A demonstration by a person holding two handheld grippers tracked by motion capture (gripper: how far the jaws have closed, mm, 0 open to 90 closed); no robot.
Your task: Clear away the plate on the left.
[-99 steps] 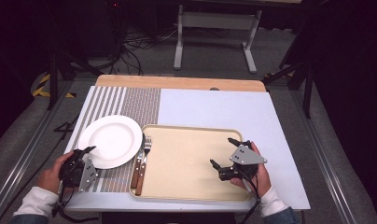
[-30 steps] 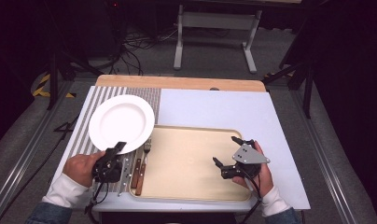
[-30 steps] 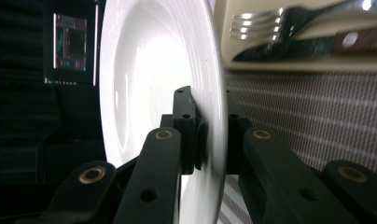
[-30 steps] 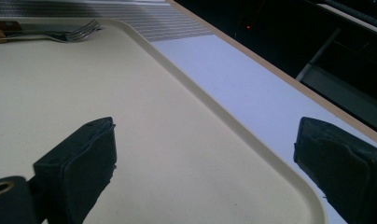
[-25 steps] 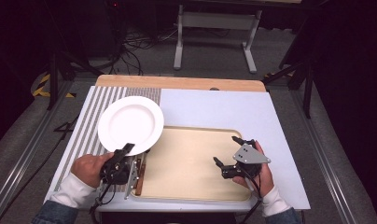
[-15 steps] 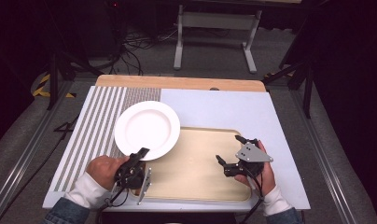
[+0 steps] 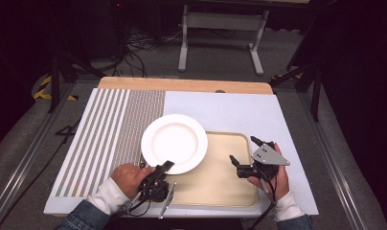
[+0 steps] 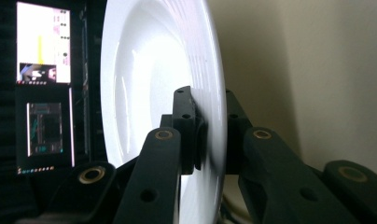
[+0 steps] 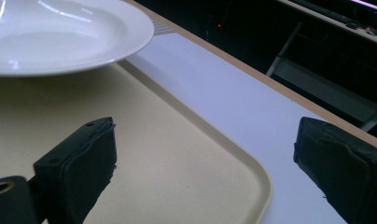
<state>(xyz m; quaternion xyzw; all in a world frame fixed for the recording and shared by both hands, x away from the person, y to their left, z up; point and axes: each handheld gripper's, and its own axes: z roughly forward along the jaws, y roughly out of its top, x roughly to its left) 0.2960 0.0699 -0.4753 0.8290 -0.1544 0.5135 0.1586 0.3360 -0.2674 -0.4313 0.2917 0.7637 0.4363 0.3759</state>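
Note:
A white plate [image 7: 175, 143] hangs over the left end of the beige tray [image 7: 220, 179]. My left gripper [image 7: 161, 168] is shut on the plate's near rim. In the left gripper view the two pads clamp the rim of the plate [image 8: 144, 70] from both sides, with the left gripper [image 8: 210, 126] seen edge-on to it. My right gripper [image 7: 243, 149] stands open over the tray's right half, with nothing between its jaws. In the right gripper view the plate [image 9: 51, 32] floats above the tray [image 9: 177, 163], beyond the wide-open right gripper [image 9: 205, 154].
A grey striped placemat [image 7: 110, 129] covers the table's left side, and a white mat [image 7: 230, 110] lies on the right. A piece of cutlery [image 7: 166, 200] lies by the tray's near left corner, under my left hand. Dark floor with cables and stands surrounds the table.
My left gripper has carried the plate to the right, from the striped placemat to above the tray's left end. The right gripper has stayed where it was.

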